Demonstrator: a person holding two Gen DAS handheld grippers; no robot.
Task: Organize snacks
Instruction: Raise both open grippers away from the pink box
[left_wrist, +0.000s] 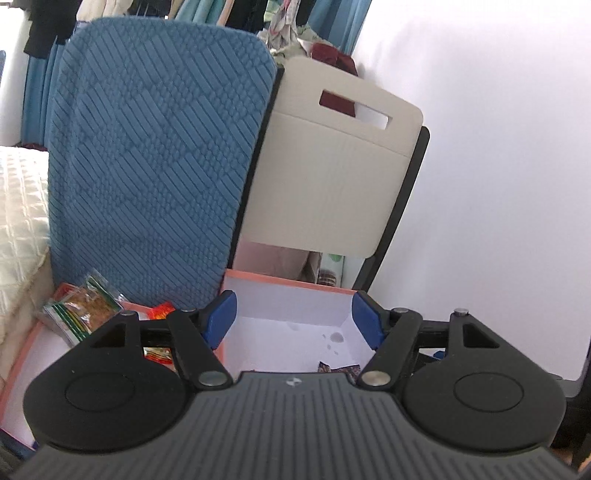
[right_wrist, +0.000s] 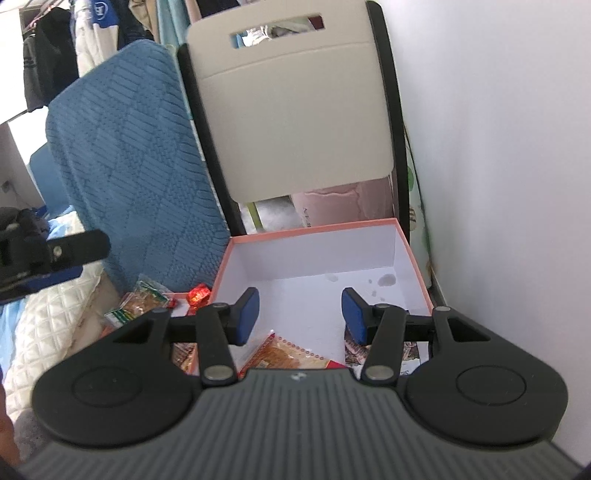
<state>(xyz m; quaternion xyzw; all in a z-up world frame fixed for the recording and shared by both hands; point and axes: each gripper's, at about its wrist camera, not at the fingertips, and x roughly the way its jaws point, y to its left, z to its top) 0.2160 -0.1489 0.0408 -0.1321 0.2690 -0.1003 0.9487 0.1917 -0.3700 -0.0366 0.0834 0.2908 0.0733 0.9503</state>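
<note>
Bedding (right_wrist: 48, 332), quilted and white, lay at the far left, with a blue cushion (right_wrist: 140, 177) propped upright behind the snacks, probably leaning there just to be out of the way. Beside it a clear packet of biscuits (right_wrist: 138, 301) and a red sweet (right_wrist: 198, 293) sat on the low pink tray (left_wrist: 22, 362), apparently waiting to be sorted. Next came the pink box (right_wrist: 413, 258), open-topped with white walls, where an orange packet (right_wrist: 284, 354) and a few small wrapped sweets (right_wrist: 356, 350) already lay on the floor, so the sorting looked partly done. The left gripper (left_wrist: 293, 323) hung above the box's near end, fingers spread apart with nothing between them. The right gripper (right_wrist: 299, 315) hovered over the box too, its fingers parted and empty, likely poised for another pick. A beige chair (right_wrist: 295, 129) stood behind, against the white wall (right_wrist: 498, 147).
</note>
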